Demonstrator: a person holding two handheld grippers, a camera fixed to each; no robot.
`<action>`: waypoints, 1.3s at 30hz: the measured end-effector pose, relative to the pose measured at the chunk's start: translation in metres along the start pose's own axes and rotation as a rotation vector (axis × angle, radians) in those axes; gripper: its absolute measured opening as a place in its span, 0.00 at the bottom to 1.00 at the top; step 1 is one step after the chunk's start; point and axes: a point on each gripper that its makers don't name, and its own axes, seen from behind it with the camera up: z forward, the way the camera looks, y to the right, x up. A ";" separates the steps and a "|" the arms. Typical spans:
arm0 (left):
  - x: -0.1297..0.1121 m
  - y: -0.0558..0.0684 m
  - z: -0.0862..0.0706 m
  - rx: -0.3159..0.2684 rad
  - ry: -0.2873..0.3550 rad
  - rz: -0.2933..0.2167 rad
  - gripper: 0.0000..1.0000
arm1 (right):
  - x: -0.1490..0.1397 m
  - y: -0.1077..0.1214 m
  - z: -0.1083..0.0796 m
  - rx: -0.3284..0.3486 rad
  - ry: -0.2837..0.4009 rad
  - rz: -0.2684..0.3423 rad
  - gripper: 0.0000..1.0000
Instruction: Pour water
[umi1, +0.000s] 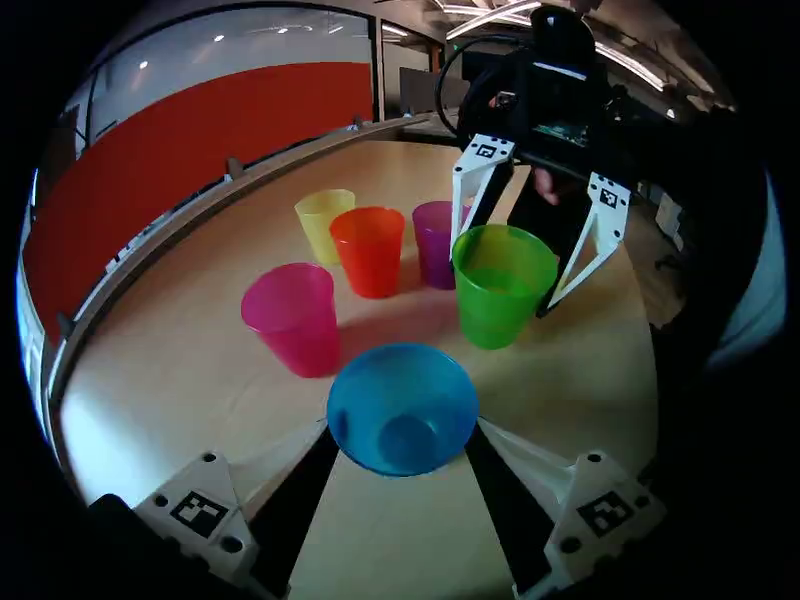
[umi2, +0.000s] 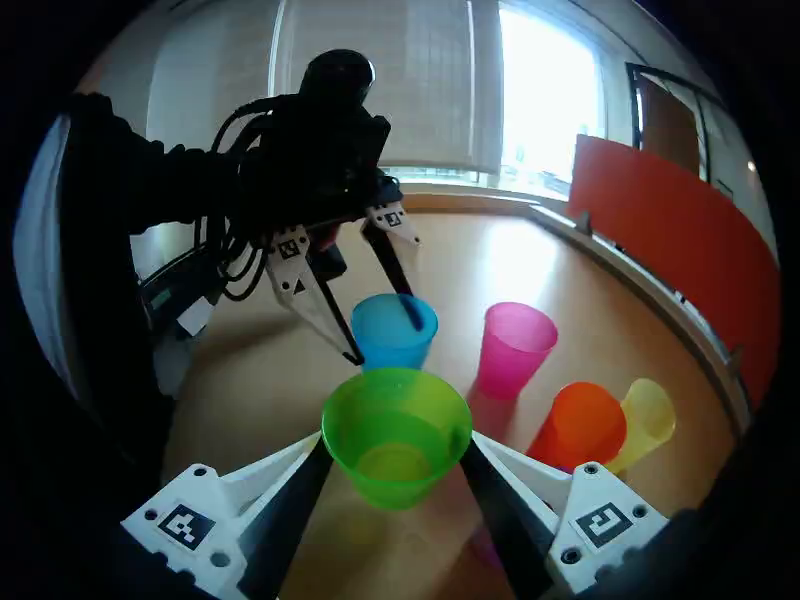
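My left gripper (umi1: 402, 430) is shut on a blue cup (umi1: 402, 405), which I see from above, with its mouth open to the camera. Across the table my right gripper (umi1: 505, 275) is shut on a green cup (umi1: 500, 285) that stands upright. In the right gripper view the green cup (umi2: 397, 435) sits between my right gripper's (umi2: 397, 445) fingers. Just beyond it the left gripper (umi2: 385, 340) holds the blue cup (umi2: 393, 332). I cannot tell whether either cup holds water.
Pink (umi1: 295, 318), orange (umi1: 369, 250), yellow (umi1: 322, 220) and purple (umi1: 436, 240) cups stand in a cluster on the wooden table (umi1: 180, 340). A red wall panel (umi1: 190, 140) runs behind the table's left edge. A person's dark sleeve (umi2: 150, 180) holds the left gripper.
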 end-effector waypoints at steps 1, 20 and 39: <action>-0.002 0.000 0.000 0.001 -0.005 0.003 0.85 | 0.000 0.000 0.000 0.000 -0.001 0.000 0.89; -0.005 0.002 0.001 -0.004 -0.025 0.019 0.91 | -0.015 0.000 0.006 0.002 -0.027 -0.003 0.90; -0.003 -0.001 0.001 0.010 -0.026 0.022 0.92 | -0.022 0.002 0.006 -0.009 -0.051 -0.015 0.91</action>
